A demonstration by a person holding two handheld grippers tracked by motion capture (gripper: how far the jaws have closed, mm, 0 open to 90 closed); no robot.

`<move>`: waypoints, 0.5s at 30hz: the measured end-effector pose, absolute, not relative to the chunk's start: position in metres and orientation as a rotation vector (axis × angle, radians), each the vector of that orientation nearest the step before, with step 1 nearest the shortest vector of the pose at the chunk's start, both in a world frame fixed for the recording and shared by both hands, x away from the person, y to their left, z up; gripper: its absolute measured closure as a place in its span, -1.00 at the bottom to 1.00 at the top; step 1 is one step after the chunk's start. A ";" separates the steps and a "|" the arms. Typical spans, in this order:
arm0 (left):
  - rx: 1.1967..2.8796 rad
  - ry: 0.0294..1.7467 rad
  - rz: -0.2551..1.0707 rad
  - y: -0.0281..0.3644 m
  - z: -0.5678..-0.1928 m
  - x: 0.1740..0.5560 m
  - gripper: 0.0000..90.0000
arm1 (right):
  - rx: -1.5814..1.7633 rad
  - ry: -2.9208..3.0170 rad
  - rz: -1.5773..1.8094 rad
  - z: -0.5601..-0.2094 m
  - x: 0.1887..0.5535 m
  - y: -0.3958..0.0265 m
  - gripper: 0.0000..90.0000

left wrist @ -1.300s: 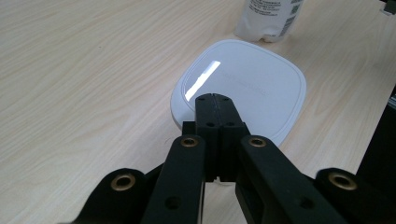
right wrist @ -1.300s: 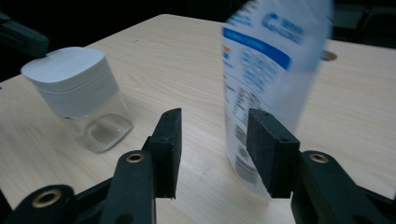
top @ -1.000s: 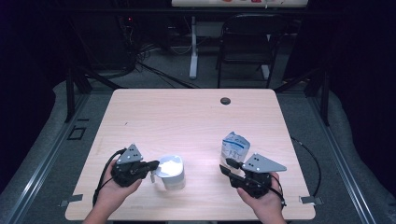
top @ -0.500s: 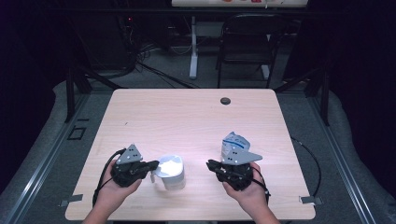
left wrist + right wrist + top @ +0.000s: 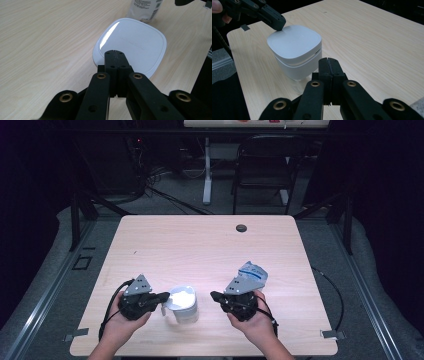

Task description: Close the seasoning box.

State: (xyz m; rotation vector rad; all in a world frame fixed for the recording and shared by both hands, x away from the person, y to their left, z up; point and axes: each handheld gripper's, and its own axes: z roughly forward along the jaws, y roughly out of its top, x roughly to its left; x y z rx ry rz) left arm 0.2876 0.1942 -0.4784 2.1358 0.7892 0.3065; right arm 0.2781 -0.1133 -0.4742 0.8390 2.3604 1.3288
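White lidded container (image 5: 182,303) near front edge of desk (image 5: 200,245), between both grippers. Left gripper (image 5: 164,296) fingers pressed together, nothing clamped, tips (image 5: 277,23) resting at lid's rim (image 5: 132,47) on container's left side. Right gripper (image 5: 215,296) fingers also together, empty, pointing at container from its right, close but apart, not touching. Crumpled blue-white packet (image 5: 253,272) just behind right gripper on desk. Dark round hole (image 5: 241,228) well apart, toward desk's far edge.
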 end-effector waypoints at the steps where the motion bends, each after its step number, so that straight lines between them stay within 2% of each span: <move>1: 2.136 0.789 0.307 0.194 -0.478 0.288 1.00 | 0.835 2.369 1.324 -0.475 0.279 -0.111 1.00; 15: 2.135 0.787 0.306 0.194 -0.478 0.288 1.00 | 0.802 2.429 1.280 -0.486 0.285 -0.093 1.00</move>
